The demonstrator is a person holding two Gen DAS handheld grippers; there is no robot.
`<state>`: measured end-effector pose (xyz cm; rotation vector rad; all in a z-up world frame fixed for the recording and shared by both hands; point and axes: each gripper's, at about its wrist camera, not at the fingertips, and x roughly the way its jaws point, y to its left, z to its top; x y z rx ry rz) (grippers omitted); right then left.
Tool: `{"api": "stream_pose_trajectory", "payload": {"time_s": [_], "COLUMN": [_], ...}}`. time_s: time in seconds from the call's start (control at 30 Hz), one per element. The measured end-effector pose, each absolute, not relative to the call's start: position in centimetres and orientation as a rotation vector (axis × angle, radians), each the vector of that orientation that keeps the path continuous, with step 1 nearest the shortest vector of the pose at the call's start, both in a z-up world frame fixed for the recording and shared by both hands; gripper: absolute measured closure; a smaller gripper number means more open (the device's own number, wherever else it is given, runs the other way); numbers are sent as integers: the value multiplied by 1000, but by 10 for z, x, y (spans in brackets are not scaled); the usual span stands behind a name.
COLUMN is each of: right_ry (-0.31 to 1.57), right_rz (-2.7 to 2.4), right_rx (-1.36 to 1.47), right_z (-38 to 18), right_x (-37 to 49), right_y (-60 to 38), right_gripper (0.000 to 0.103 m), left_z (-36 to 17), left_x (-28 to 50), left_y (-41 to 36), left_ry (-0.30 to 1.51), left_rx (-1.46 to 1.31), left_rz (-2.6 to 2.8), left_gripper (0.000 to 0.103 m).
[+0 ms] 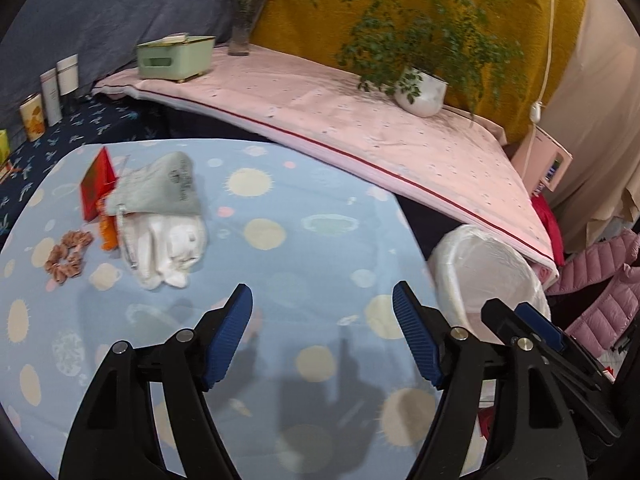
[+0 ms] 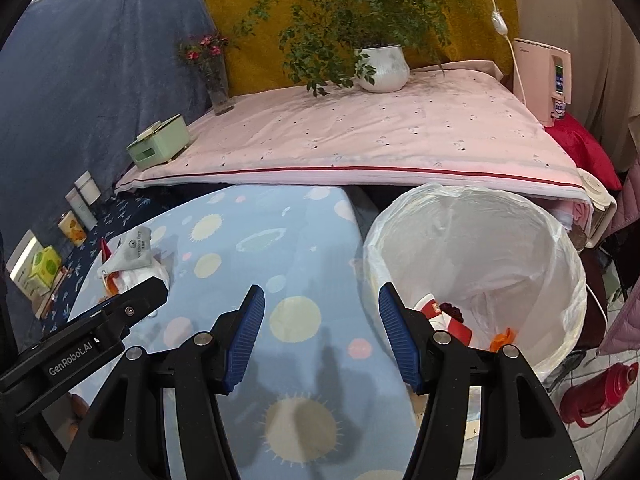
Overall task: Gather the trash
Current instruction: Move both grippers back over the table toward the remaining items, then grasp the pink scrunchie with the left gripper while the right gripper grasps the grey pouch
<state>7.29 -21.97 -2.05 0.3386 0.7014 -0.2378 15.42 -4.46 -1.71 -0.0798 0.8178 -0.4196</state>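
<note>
Both the left gripper (image 1: 322, 334) and right gripper (image 2: 322, 334) are spread, empty. Bin (image 2: 520, 216) beside right gripper holds some trash; a litter cluster (image 1: 152, 216) remains on the tabletop (image 1: 304, 208), ahead-left.

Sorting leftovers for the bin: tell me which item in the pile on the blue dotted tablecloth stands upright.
The red card packet: it stands on edge at the pile's far left, while the grey pouch and white crumpled wrapper lie flat.

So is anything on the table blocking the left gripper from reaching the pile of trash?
Nothing visible does. The left gripper is open and empty, with only bare blue tablecloth between it and the trash pile. The lined bin sits off the table's right edge.
</note>
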Motion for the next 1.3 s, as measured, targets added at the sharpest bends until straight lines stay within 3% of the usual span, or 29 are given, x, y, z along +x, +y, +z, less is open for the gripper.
{"api": "stream_pose_trajectory", "payload": {"time_s": [0.73,1.17,1.3], "right_ry": [770,761,770], "right_rz": [-46,39,39], "right_rx": [235,195,196], "right_z": [-27,-25,-29], "right_x": [148,228,253], "right_y": [-92,-28,-18], "right_gripper": [45,45,45], "left_z": [-55,-83,-94], "left_x": [210,266,278], "left_y": [130,194,194], "left_ry": [873,922,959], "left_rx": [-176,-227,-237], "left_rz": [-126,-52,-86], "left_gripper": [15,16,30]}}
